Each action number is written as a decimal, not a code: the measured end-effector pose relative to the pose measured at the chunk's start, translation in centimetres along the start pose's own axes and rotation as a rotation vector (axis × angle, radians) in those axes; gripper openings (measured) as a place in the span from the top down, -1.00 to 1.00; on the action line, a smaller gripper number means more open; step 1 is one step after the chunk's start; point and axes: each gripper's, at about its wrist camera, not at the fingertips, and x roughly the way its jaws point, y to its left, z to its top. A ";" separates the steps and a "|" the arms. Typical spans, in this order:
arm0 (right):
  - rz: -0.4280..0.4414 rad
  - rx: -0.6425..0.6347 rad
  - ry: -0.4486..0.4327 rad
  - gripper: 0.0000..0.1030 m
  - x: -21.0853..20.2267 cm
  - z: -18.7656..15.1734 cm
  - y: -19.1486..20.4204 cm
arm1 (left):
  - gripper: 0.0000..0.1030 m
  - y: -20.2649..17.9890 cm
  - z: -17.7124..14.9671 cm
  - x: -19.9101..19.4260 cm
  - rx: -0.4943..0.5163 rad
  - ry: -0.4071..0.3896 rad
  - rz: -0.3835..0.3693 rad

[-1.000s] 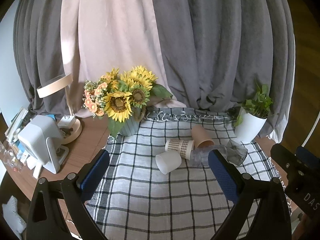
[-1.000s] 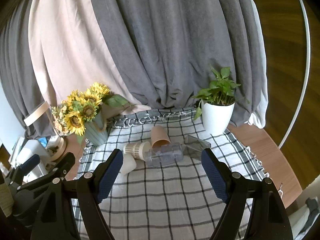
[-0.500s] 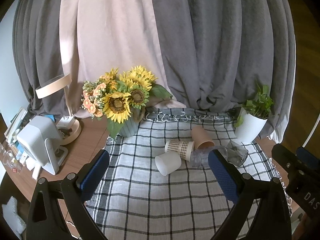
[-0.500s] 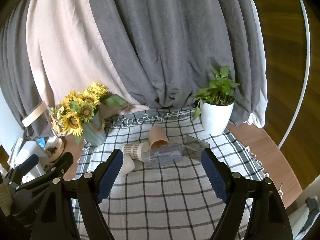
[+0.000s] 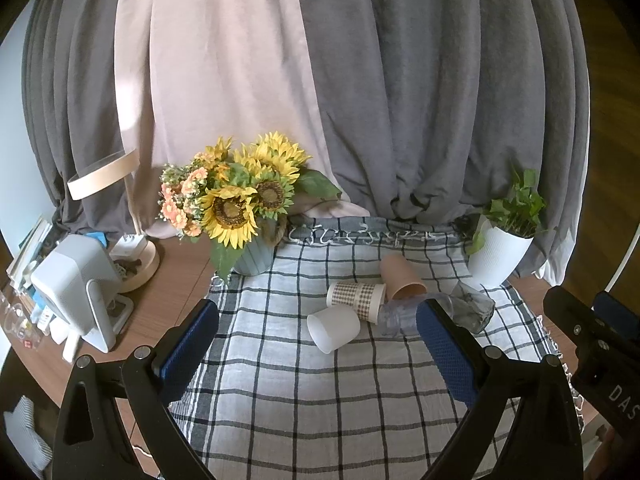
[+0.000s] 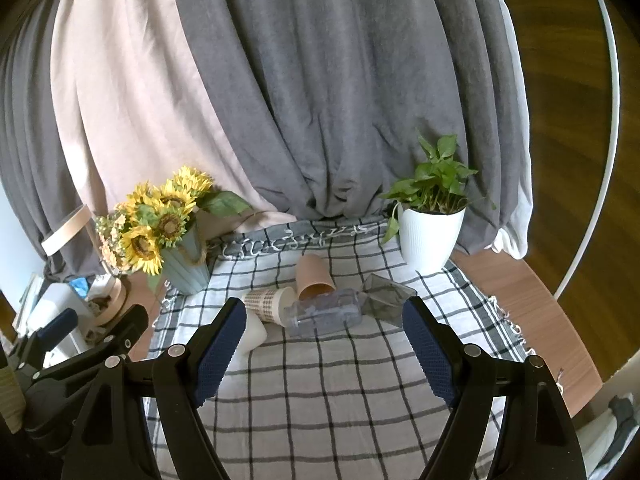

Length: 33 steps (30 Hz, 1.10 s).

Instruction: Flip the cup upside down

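Note:
Several cups lie on their sides in a cluster mid-cloth: a white cup (image 5: 334, 327), a checked paper cup (image 5: 356, 300), a brown paper cup (image 5: 400, 278), a clear plastic cup (image 5: 400, 314) and a dark glass tumbler (image 5: 474, 310). In the right wrist view they show as the white cup (image 6: 253, 332), checked cup (image 6: 269, 303), brown cup (image 6: 313, 276), clear cup (image 6: 324, 316) and tumbler (image 6: 386, 299). My left gripper (image 5: 318, 344) is open and empty, short of the cups. My right gripper (image 6: 324, 340) is open and empty, just before the clear cup.
A checked tablecloth (image 5: 300, 392) covers the wooden table. A sunflower vase (image 5: 252, 258) stands at the back left, a white potted plant (image 5: 498, 258) at the back right. A lamp and a white device (image 5: 76, 288) sit at the left. Curtains hang behind.
Both grippers have drifted slightly; the scene sits a little lower and farther in the views. No cup has moved. Both jaws remain open.

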 end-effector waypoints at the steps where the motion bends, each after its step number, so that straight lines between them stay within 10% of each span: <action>1: 0.000 0.000 0.000 -0.56 0.0 0.1 -0.1 | -0.96 0.0 0.0 0.0 0.000 0.001 -0.001; 24: -0.007 -0.005 0.019 -0.56 0.8 -0.3 0.8 | -0.97 -0.2 -0.3 0.4 0.008 0.032 -0.015; 33: -0.017 0.051 0.118 -0.56 4.8 -1.8 1.2 | -0.98 1.5 -1.6 6.1 0.065 0.183 -0.046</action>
